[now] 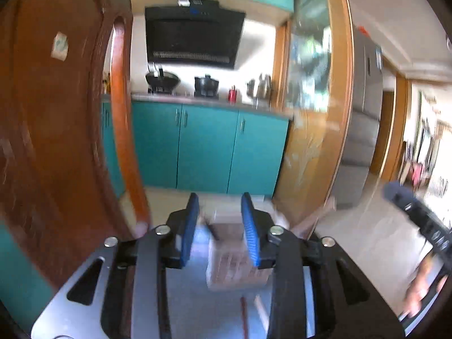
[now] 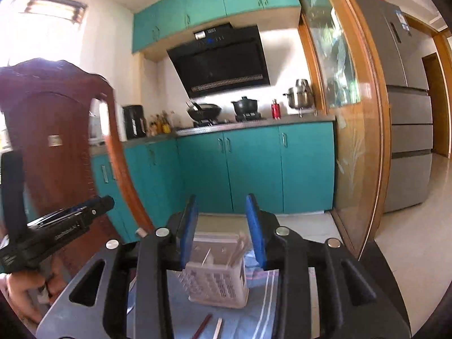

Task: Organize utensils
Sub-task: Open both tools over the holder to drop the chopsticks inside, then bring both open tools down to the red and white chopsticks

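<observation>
Both tongs (image 1: 220,221) (image 2: 221,226) parted, empty | white holder (image 2: 217,276) on blue cloth (image 2: 260,282)

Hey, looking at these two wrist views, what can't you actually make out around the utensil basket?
- Basket, left wrist view: motion blur smears it; contents unreadable.
- Basket's contents, right wrist view: pale sticks show, type too small to tell.
- Red stick and white stick, right wrist view: cut off by the gripper body.
- Cloth: mostly hidden behind the right gripper.
</observation>
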The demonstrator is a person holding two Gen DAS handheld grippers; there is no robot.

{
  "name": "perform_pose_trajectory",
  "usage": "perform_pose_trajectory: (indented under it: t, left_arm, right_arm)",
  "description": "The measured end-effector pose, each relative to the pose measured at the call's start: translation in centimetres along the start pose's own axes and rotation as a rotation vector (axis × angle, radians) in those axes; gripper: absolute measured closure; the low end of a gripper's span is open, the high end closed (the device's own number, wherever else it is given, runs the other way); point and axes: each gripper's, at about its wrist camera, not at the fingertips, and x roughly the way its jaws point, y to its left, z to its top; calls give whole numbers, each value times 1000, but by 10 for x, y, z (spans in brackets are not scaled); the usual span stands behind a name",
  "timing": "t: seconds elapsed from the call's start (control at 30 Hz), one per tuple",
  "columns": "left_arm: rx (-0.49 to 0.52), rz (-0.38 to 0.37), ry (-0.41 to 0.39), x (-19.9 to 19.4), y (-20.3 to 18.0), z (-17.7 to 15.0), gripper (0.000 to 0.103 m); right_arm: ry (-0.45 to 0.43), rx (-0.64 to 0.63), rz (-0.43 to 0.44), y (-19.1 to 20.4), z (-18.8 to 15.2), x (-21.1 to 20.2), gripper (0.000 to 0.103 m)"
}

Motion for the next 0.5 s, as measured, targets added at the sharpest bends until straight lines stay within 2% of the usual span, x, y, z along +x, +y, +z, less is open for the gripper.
perform_pose_trajectory:
  t: [0.07, 0.2, 0.27, 0.3, 0.4, 0.5]
  left_arm:
    - [11, 15, 92, 8, 0, -26, 70]
    - [15, 63, 264, 39, 0, -76, 70]
    - [15, 58, 298, 44, 1, -90, 70]
    - [23, 64, 309, 46, 0, -95, 70]
    - [45, 71, 327, 50, -1, -105, 69]
    - [53, 71, 339, 56, -1, -110, 64]
  right_arm:
    - [80, -20, -5, 0, -20, -2, 68]
    - [444, -3, -39, -4, -81, 49, 68]
    - [613, 63, -36, -10, -114, 83, 68]
    - [662, 86, -18, -11, -127, 97, 68]
    - [732, 79, -11, -4, -147, 121, 68]
    - [814, 51, -24, 4, -166, 146, 68]
